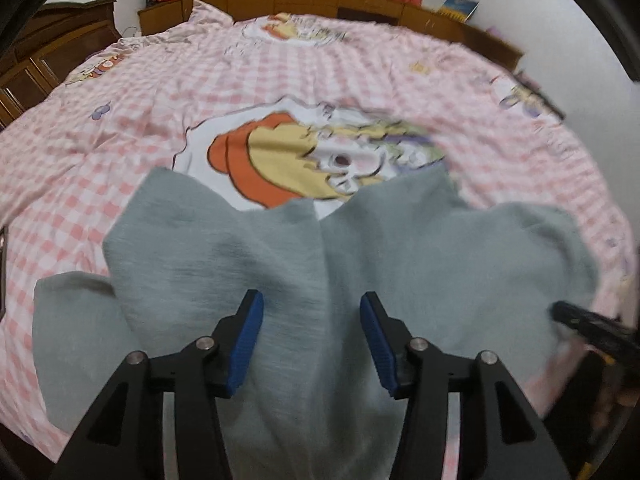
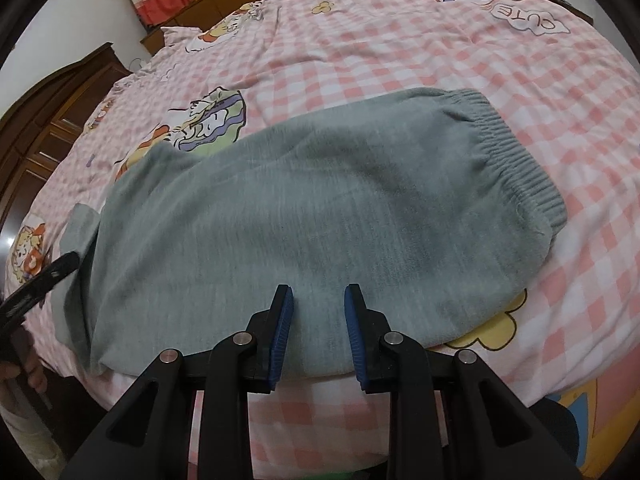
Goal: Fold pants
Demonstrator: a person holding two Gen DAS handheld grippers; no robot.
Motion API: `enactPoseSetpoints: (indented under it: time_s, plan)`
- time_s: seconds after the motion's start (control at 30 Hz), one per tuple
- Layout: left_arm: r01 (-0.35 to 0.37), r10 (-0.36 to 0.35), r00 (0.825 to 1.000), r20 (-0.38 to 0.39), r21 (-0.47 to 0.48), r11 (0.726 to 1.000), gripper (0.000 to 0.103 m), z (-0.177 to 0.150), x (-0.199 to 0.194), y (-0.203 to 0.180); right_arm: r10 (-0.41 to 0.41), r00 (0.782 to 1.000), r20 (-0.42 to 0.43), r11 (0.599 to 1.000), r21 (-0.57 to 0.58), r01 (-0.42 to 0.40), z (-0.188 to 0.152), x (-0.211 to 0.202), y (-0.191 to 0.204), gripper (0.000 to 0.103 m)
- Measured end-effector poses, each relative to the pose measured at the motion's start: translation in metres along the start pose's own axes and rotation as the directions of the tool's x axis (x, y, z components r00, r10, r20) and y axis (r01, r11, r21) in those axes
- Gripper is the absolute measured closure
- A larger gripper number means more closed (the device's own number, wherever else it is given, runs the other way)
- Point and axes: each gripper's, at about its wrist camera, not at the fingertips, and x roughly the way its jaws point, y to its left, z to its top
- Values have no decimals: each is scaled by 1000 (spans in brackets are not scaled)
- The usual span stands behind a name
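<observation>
A: How does the left gripper stand?
B: Its two blue-padded fingers are spread wide, nothing between them, black linkages angling in from the bottom corners.

A: And the right gripper?
B: Also parted, though with a narrower gap; the pads face each other and grip nothing.

A: Does either show in the other's view?
B: Yes. The right one appears as a dark, blurred shape at the left camera's right edge, and the left one lies at the right camera's left edge, with a bit of the person's hand below it.

The pants lay on the bed, lower centre of frame, waistband at right.
</observation>
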Motion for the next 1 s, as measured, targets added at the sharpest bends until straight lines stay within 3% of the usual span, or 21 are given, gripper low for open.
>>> enactPoseSetpoints:
  time_s: [0.03, 0.07, 0.17, 0.43, 0.73, 0.87, 1.0]
  plan:
    - [-22, 22, 1000, -7, 5, 1000, 58, -1, 5, 0, 6, 1000, -1, 1000, 2, -6, 0, 1, -1, 76]
    - [-57, 57, 998, -12, 9, 998, 81, -2, 11, 2, 14, 1000, -2, 1000, 5, -14, 0, 1, -3, 76]
    - [-35, 36, 999, 8, -31, 999, 92, -4, 4, 17, 27, 1000, -2, 1000, 11, -26, 0, 4, -5, 76]
    - [-94, 105, 989, 100, -109, 990, 93, -14, -59, 72, 18, 1000, 6, 1000, 3, -18, -2, 8, -4, 75]
    - [-197, 196, 980, -24, -209, 958, 92, -57, -56, 128, -4, 1000, 7, 1000, -3, 4, -2, 9, -1, 75]
    - [-181, 180, 983, -31, -276, 944, 88, -71, -66, 149, -22, 1000, 4, 1000, -16, 22, -1, 10, 2, 75]
    - [-204, 203, 979, -35, -274, 940, 85, -74, -83, 157, -36, 999, -2, 999, -21, 36, 0, 11, 4, 74]
